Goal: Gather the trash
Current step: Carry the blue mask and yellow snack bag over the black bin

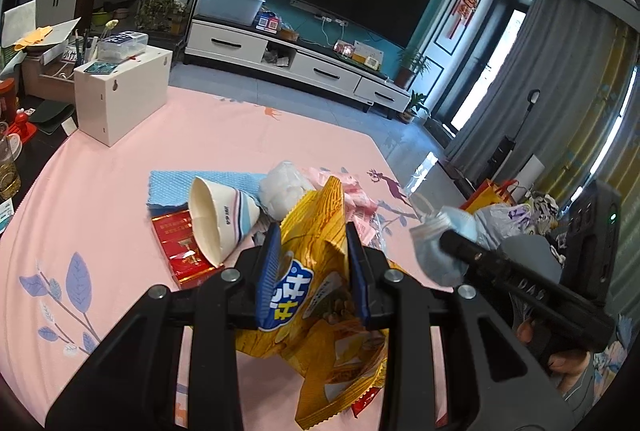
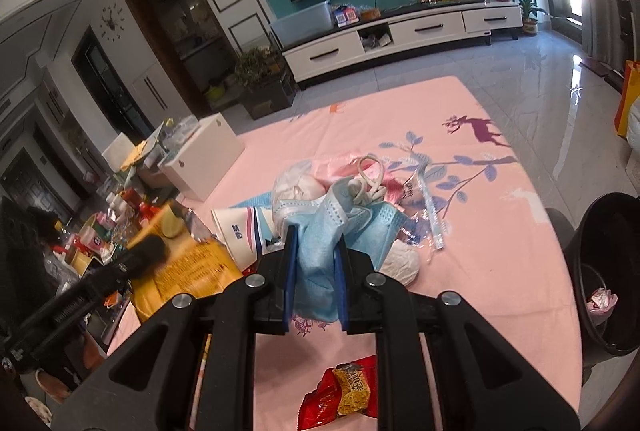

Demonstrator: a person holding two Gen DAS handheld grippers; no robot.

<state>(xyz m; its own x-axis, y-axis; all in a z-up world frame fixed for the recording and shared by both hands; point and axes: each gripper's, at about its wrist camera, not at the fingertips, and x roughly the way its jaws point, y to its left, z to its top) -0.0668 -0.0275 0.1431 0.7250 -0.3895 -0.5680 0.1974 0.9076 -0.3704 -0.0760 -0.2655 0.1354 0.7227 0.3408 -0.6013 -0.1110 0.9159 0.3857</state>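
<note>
Between the pads, left tool (image 1: 312, 267): closed on a yellow snack bag (image 1: 320, 295); both blue pads press its crumpled upper part, and the rest hangs below the jaws over the desk.
Right tool (image 2: 316, 279): clamped tight on a blue face mask (image 2: 320, 255); the mask bunches up above the pads, its white ear loops (image 2: 370, 183) sticking out at the top.
Right tool seen from the left wrist: it comes in from the right edge with the mask at its tip, just beside the snack bag.
Paper cup (image 1: 220, 223): on its side, mouth facing the camera, touching a red carton (image 1: 180, 251) beneath it.
Blue cloth (image 1: 176, 183): flat on the desk behind the cup.
Clear plastic bag (image 1: 284, 191): crumpled, white contents, directly behind the snack bag; a pink wrapper (image 1: 356, 199) lies next to it.
Red snack packet (image 2: 344, 395): on the desk under the right tool, near the front edge.
Desk (image 1: 120, 199): pink cover printed with leaves and deer.
White box (image 1: 120, 99): upright at the far left corner, well apart from the trash.
Black bin (image 2: 604, 279): on the floor to the right of the desk; a pinkish scrap inside, possibly a wrapper, too small to identify.
</note>
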